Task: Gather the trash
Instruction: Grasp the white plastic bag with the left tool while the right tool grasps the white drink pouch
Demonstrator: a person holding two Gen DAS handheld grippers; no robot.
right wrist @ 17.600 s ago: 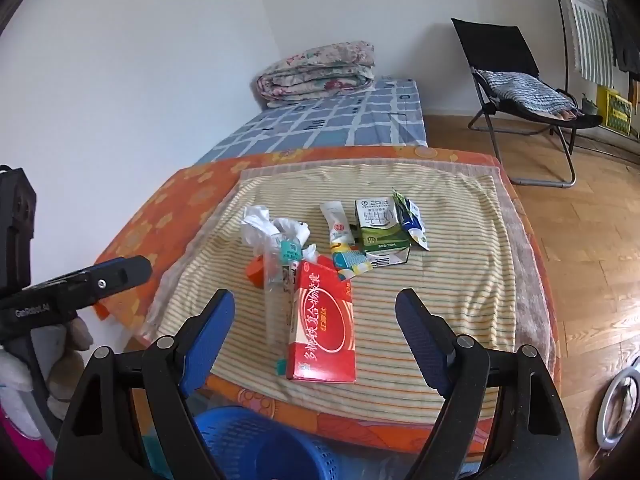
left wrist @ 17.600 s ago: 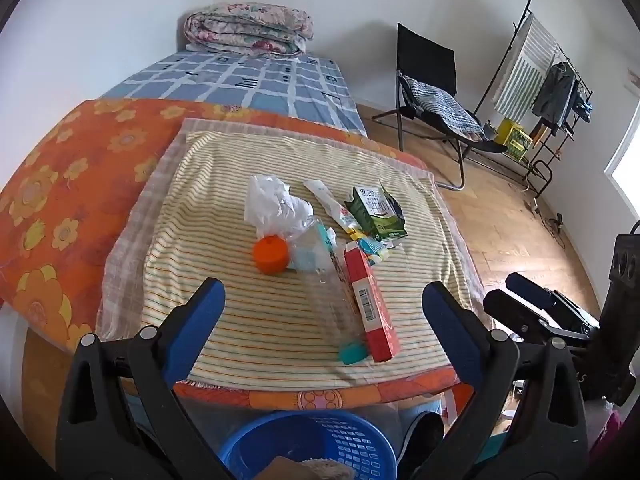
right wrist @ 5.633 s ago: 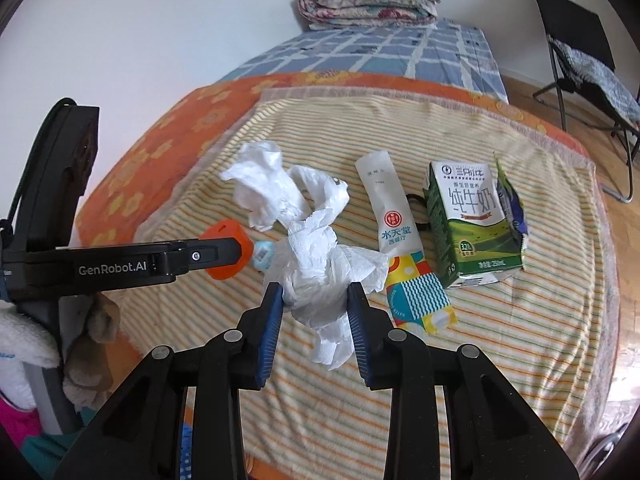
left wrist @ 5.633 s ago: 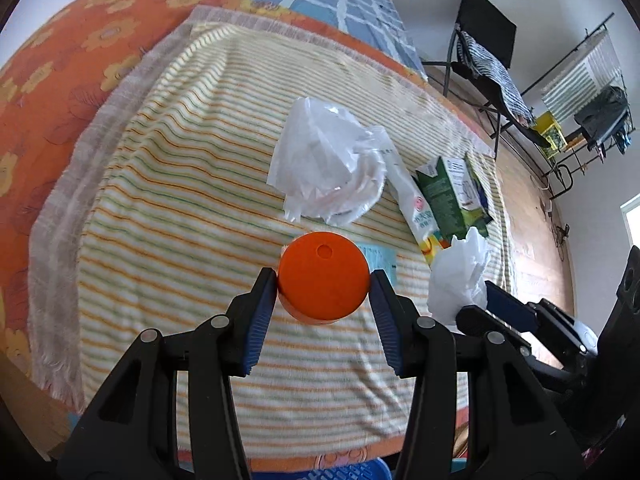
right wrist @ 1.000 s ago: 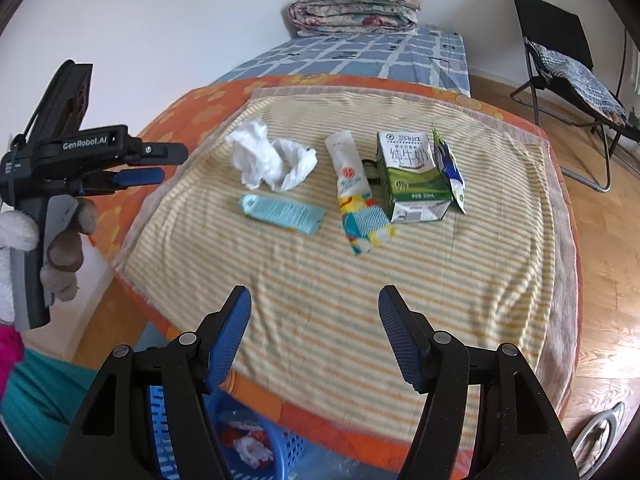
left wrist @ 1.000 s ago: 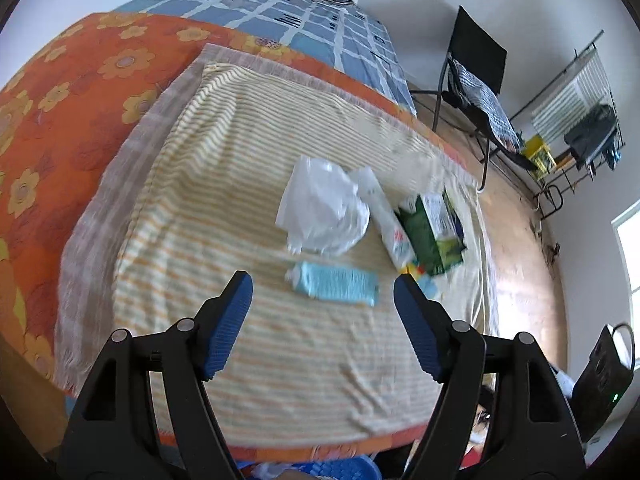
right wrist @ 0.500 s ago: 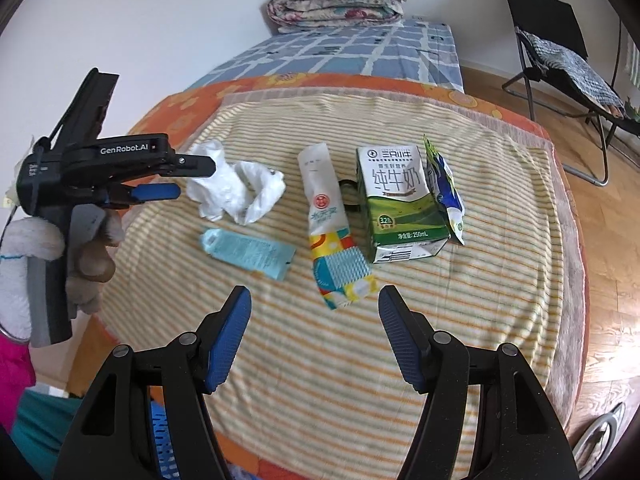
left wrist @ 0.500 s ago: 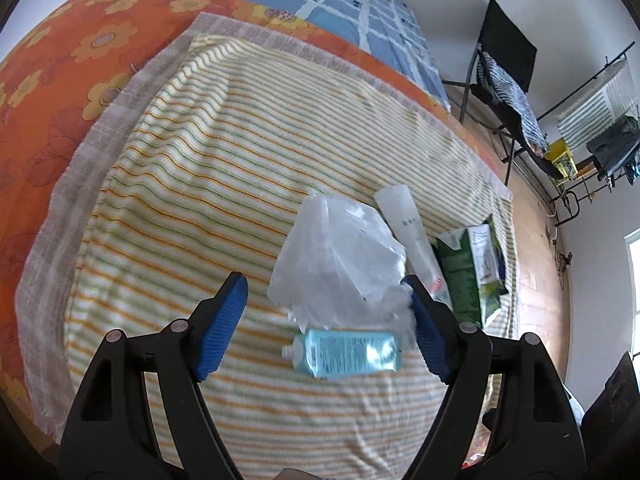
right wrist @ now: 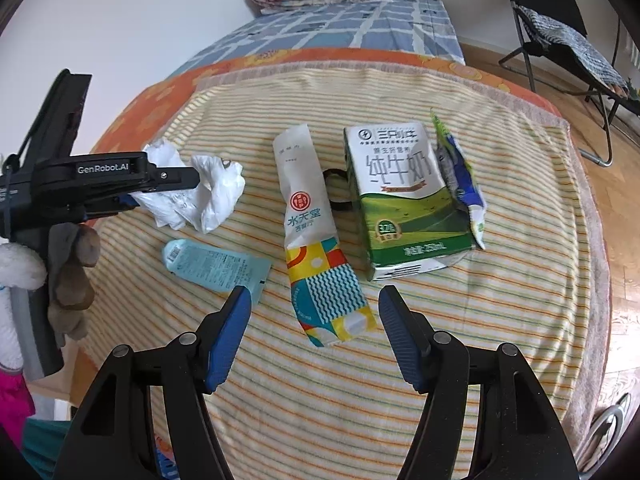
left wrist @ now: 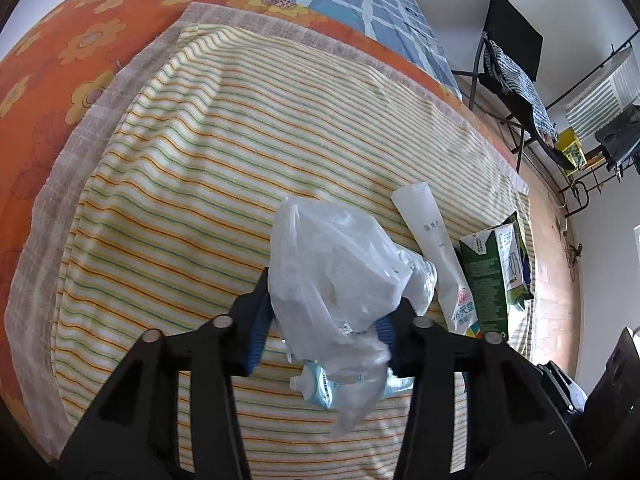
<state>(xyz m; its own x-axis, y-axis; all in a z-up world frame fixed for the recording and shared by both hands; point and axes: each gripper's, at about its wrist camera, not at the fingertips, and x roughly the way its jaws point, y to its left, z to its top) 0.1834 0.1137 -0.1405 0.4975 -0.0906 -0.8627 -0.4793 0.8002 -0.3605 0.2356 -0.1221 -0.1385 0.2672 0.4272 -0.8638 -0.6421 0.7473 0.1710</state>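
Striped yellow cloth (right wrist: pixel 520 184) over an orange floral bedspread (left wrist: pixel 60 52), strewn with trash. Left tongs (left wrist: pixel 324 316) clamped on a crumpled white plastic bag (left wrist: pixel 340 272), pale blue pouch (right wrist: pixel 216 266) just beneath. Right tongs (right wrist: pixel 314 308) spread wide, empty, poised above a long white sachet with a colourful end (right wrist: pixel 316 240); green-and-white milk carton (right wrist: pixel 404 200) just beside. Best handled by lifting the bag straight up, grip kept firm, loose folds clear of the pouch. 3 pieces left lying.
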